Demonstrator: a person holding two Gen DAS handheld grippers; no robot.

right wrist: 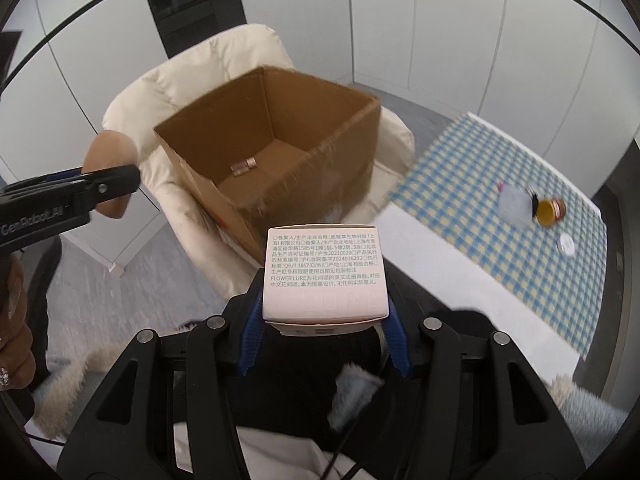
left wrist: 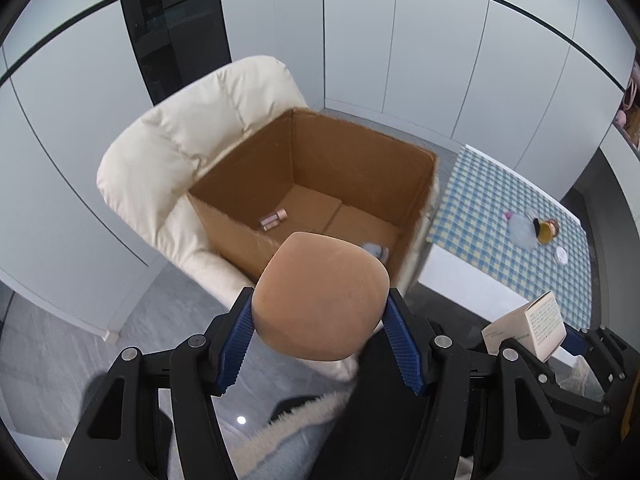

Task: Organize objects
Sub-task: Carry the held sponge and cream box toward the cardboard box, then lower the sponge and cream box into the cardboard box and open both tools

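- Looking along the left claw (left wrist: 320,320): blue pads pressed on either side of a rounded tan sponge (left wrist: 320,300), held about halfway open around it, above the near wall of an open cardboard box (left wrist: 360,148).
- Sitting on a cream padded armchair (left wrist: 180,140), that box; inside on its floor, a small clear bottle with a pinkish cap (left wrist: 273,218) near the left wall, and a pale item (left wrist: 376,250) half hidden behind the sponge, too little shown to name.
- To the right, a table with a blue-and-yellow checked cloth (left wrist: 500,200), carrying an amber jar (left wrist: 546,232), a frosted clear container (left wrist: 522,228) touching it, and a small white lid (left wrist: 561,255) near both.
- At the lower right edge, the right claw (left wrist: 560,340) clamped on a white carton (left wrist: 532,326).
- Looking along the right claw (right wrist: 325,312): narrowed onto the white carton (right wrist: 325,276), printed face upward, blue pads at its two sides, held in the air in front of the cardboard box (right wrist: 320,120) on the armchair (right wrist: 200,72).
- Inside the box, the small bottle (right wrist: 244,166) lying on its side.
- At left, the left claw (right wrist: 104,184) gripping the tan sponge (right wrist: 110,152), a hand (right wrist: 14,320) at the frame edge.
- At right, the checked table (right wrist: 480,240) with amber jar (right wrist: 550,212), frosted container (right wrist: 516,206) and white lid (right wrist: 567,244).
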